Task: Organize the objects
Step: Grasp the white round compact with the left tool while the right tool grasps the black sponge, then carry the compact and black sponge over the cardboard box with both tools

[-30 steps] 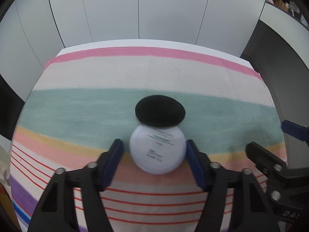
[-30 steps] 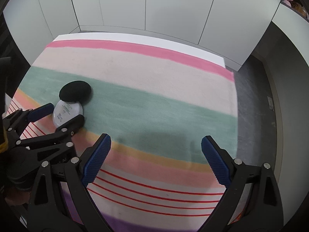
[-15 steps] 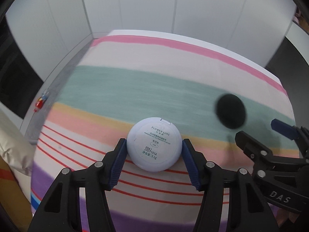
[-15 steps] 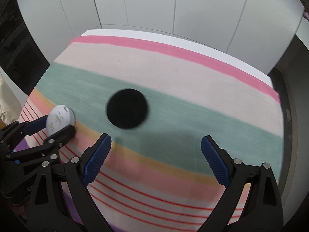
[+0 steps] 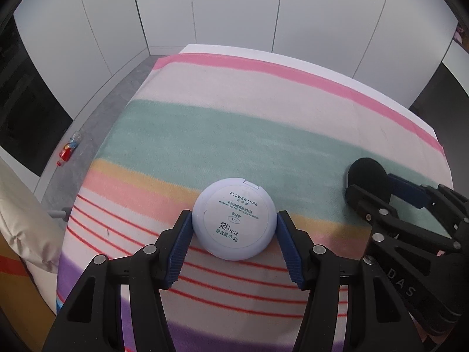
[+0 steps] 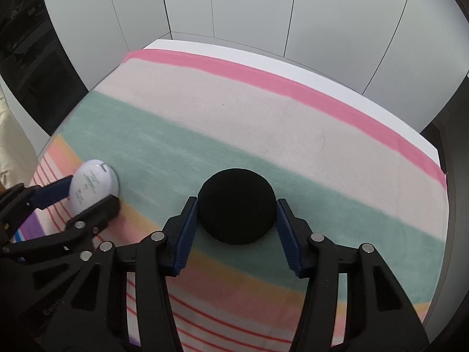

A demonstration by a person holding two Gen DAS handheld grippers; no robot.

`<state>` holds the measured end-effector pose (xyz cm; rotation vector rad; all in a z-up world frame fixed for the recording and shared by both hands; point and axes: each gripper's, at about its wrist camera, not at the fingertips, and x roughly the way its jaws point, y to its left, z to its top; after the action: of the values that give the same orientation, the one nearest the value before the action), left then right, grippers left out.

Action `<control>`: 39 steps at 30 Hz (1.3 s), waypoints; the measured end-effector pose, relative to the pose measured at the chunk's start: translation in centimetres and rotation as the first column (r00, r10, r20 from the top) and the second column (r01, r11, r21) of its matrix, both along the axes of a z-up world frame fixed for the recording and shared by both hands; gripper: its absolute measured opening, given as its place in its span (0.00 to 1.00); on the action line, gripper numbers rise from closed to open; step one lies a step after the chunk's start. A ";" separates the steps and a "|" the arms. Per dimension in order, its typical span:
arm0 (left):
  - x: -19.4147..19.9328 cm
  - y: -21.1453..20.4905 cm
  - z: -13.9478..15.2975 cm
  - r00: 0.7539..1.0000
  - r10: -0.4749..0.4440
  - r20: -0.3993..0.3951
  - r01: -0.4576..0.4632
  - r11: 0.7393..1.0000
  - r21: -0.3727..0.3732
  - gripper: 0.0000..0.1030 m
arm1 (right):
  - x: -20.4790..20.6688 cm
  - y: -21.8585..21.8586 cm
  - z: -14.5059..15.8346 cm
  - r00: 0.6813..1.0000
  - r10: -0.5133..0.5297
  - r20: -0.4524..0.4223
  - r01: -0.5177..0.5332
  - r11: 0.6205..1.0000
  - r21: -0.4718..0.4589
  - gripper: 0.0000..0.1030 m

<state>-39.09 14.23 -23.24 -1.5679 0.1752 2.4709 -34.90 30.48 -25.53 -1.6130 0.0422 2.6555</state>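
Closest to the left wrist camera, the left claw (image 5: 234,236) has its blue pads (image 5: 179,245) pressed against both sides of a round white powder compact (image 5: 234,218), so it's clamped on it. The compact is face up with "FLOWER LURE" printed on the label, sitting over the peach and red-line stripes of the striped cloth (image 5: 234,129) that covers the worktop.

Over on the right wrist view it's pretty much the same deal: the right claw (image 6: 236,226) is closed in on a round black puff (image 6: 236,205), pads touching its left and right edges. The puff sits at the near edge of the teal stripe, well apart from the compact, which shows up at the left of that view.

Can't really tell if either thing is lifted or just resting on the cloth.

Further out the cloth goes teal, then beige, then a pink band near the far edge. Off the left side of the worktop there's a small red bottle (image 5: 68,150) lying on the grey floor, and white wall panels (image 5: 234,8) behind everything.
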 end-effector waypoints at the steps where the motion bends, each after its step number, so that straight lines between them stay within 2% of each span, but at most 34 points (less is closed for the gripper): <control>1: 0.2 -0.1 0.1 1.000 -0.001 0.003 0.001 1.000 0.000 0.57 | 0.3 0.0 0.2 1.000 0.000 -0.002 0.000 1.000 0.004 0.52; 10: 3.0 -0.6 3.1 1.000 -0.008 0.009 0.008 1.000 0.018 0.57 | 3.8 1.1 4.3 0.998 -0.057 -0.013 0.057 0.998 -0.015 0.52; 18: 6.9 -0.9 8.3 0.999 -0.025 -0.021 0.026 0.999 0.037 0.57 | 7.7 0.9 9.2 0.995 -0.096 -0.026 0.095 0.994 -0.050 0.52; 24: 10.9 -1.2 12.5 0.998 -0.038 -0.050 0.040 0.997 0.059 0.57 | 11.6 0.2 13.3 0.993 -0.099 -0.061 0.097 0.995 -0.028 0.52; 32: 15.2 -1.4 15.7 0.997 -0.049 -0.065 0.054 0.995 0.079 0.57 | 16.6 -0.6 17.6 0.988 -0.120 -0.096 0.118 0.993 -0.024 0.52; 35: 16.9 -1.8 17.4 0.992 -0.048 -0.113 0.056 0.996 0.072 0.57 | 18.4 -1.3 19.2 0.985 -0.128 -0.116 0.126 0.992 -0.018 0.52; 39: 18.5 -3.1 18.8 0.993 -0.039 -0.107 0.049 0.994 0.097 0.57 | 20.4 -2.3 20.9 0.981 -0.134 -0.137 0.132 0.991 -0.023 0.52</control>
<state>-20.61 11.12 -4.40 -1.3806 0.0998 2.4886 -14.53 28.20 -4.59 -1.3741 0.1669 2.6637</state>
